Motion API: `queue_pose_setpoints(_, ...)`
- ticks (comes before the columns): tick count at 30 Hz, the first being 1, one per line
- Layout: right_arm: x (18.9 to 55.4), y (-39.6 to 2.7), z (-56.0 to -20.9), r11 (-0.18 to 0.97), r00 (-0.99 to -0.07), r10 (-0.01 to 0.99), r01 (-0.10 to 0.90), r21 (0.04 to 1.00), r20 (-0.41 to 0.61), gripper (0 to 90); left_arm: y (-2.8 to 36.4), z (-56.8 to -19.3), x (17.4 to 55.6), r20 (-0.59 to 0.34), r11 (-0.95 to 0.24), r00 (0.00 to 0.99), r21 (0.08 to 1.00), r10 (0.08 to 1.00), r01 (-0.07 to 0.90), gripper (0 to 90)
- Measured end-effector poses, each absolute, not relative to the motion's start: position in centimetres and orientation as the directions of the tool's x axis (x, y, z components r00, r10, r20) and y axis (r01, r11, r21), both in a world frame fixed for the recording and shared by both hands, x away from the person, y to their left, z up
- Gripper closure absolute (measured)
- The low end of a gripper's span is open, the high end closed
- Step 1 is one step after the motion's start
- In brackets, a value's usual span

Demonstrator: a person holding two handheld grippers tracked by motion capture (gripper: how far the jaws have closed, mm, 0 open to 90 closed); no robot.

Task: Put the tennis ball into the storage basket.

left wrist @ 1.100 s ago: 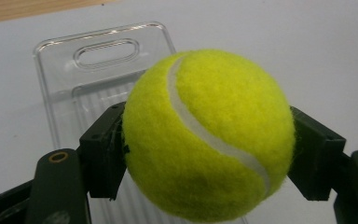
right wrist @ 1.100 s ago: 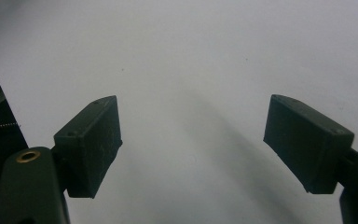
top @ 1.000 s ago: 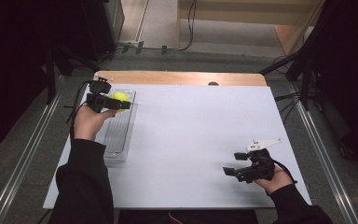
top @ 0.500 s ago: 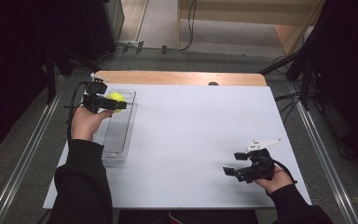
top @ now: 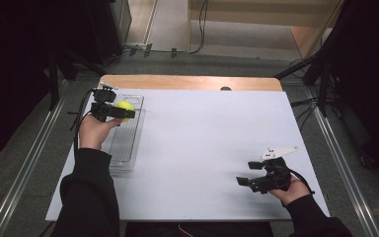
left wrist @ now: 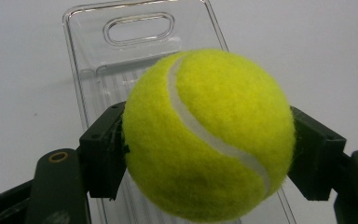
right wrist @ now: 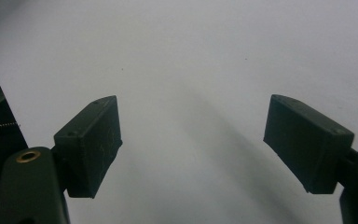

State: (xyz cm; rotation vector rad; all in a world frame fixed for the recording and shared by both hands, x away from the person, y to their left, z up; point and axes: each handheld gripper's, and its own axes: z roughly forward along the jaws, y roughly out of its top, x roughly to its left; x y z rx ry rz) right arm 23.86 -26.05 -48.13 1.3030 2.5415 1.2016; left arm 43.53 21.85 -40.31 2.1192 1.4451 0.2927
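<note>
Left gripper (top: 123, 112) clamped on the yellow tennis ball (left wrist: 208, 135), both pads pressing its sides, held above the far end of the clear plastic tray (top: 128, 143) by the white table's (top: 202, 148) left edge. Right gripper (right wrist: 193, 140) spread wide, nothing between the jaws, low over bare table near right.
</note>
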Motion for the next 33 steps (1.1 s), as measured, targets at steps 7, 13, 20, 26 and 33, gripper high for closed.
queue_pose_setpoints(7,23.9,-26.0,-48.1,0.346,-0.645,0.706,0.673,0.653,0.291,16.9,21.9,-41.1,43.8,-0.127,-0.265,0.39,0.545,0.912,0.796,26.1)
queue_pose_setpoints(13,23.9,-26.0,-48.1,0.347,-0.646,0.706,0.673,0.654,0.29,16.9,22.0,-41.5,43.8,-0.127,-0.263,0.39,0.548,0.912,0.794,26.1)
queue_pose_setpoints(20,23.9,-26.0,-48.1,0.347,-0.645,0.707,0.674,0.652,0.29,16.9,21.9,-42.3,44.0,-0.128,-0.259,0.38,0.536,0.916,0.804,26.1)
queue_pose_setpoints(26,23.9,-26.0,-48.1,0.348,-0.646,0.706,0.673,0.652,0.29,16.9,21.7,-42.8,44.1,-0.121,-0.268,0.382,0.523,0.916,0.809,26.1)
queue_pose_setpoints(33,23.9,-26.1,-48.1,0.348,-0.646,0.706,0.673,0.652,0.29,16.9,21.6,-43.0,44.1,-0.121,-0.273,0.384,0.516,0.915,0.812,25.9)
